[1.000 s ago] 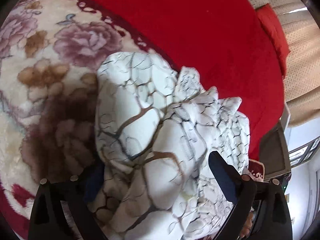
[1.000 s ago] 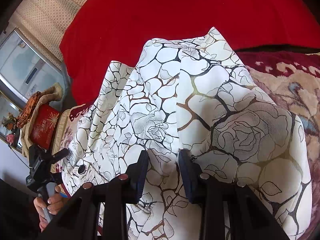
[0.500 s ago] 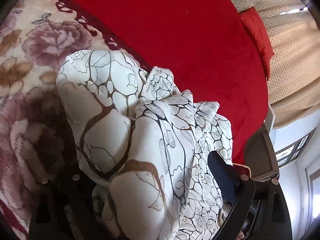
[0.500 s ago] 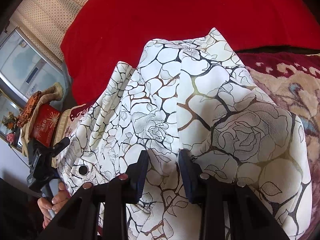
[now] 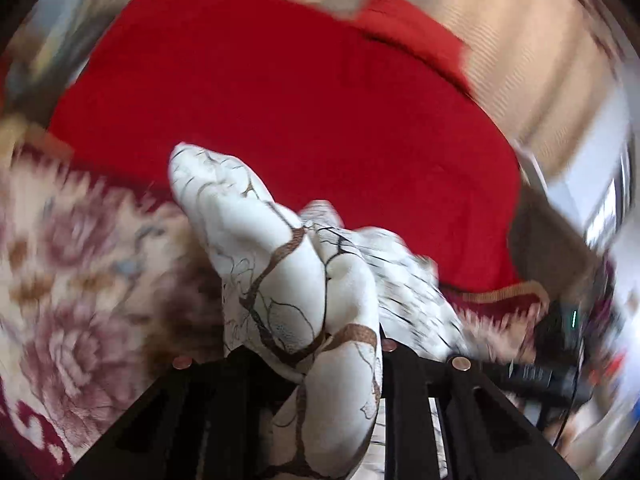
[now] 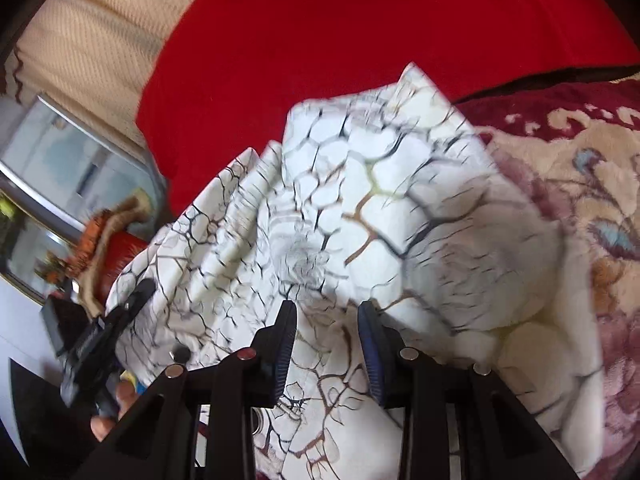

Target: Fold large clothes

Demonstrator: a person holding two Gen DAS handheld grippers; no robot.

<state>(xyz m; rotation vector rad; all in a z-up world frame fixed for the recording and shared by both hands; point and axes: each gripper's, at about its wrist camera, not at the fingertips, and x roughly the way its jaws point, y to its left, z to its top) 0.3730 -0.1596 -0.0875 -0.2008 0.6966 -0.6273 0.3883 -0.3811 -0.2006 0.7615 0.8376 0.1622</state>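
A white garment (image 5: pixel 280 264) printed with dark cracked lines and roses lies bunched on the bed. My left gripper (image 5: pixel 332 356) is closing its jaws on a thick fold of it. That fold fills the narrow gap and hides the pads. The view is blurred by motion. In the right wrist view the same garment (image 6: pixel 360 208) spreads ahead. My right gripper (image 6: pixel 328 320) is shut on a fold of it, with blue pads (image 6: pixel 286 340) pressing from both sides. The left gripper (image 6: pixel 104 332) and the hand (image 6: pixel 116 404) that holds it show at the lower left.
A red blanket (image 5: pixel 300 100) covers the far part of the bed, and a floral plush blanket (image 5: pixel 80 280) lies under the garment. Beige curtains (image 6: pixel 88 60) hang behind. A window (image 6: pixel 60 168) and small red and orange objects (image 6: pixel 108 236) stand beside the bed.
The left gripper's jaws went from wide open around the cloth to narrow on a fold. It rose, rolled and swung, blurring its view. The right gripper shifted slightly and kept its grip.
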